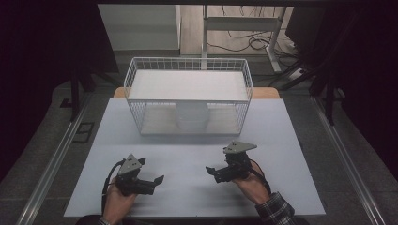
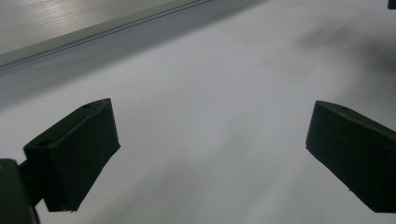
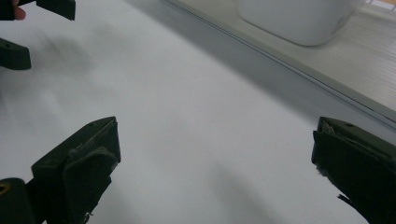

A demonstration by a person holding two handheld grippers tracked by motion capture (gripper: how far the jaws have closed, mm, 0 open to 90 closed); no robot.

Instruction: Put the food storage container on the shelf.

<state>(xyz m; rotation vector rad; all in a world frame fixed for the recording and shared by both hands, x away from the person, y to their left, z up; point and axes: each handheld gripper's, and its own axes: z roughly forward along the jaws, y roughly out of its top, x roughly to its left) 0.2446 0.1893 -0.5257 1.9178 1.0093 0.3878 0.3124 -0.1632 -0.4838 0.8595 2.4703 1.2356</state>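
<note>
A white wire basket (image 1: 136, 89) stands at the back middle of the pale table (image 1: 187, 154), with a white panel across its top. Inside it, low at the front, sits a white round container (image 1: 191, 118), which the right gripper view shows as the white container (image 3: 294, 21) on a pale board. My left gripper (image 1: 159, 179) rests near the front edge, pointing right, jaws wide open and empty (image 2: 212, 154). Facing it, my right gripper (image 1: 210, 169) points left, also open with nothing between its fingers (image 3: 215, 163). Bare table lies between the two.
Metal rails (image 1: 51, 164) run along both sides of the table. Behind the basket are a desk frame (image 1: 274, 42) and loose cables (image 1: 248, 42) on the floor. In the right gripper view the left gripper's jaws (image 3: 18, 53) show at the top left.
</note>
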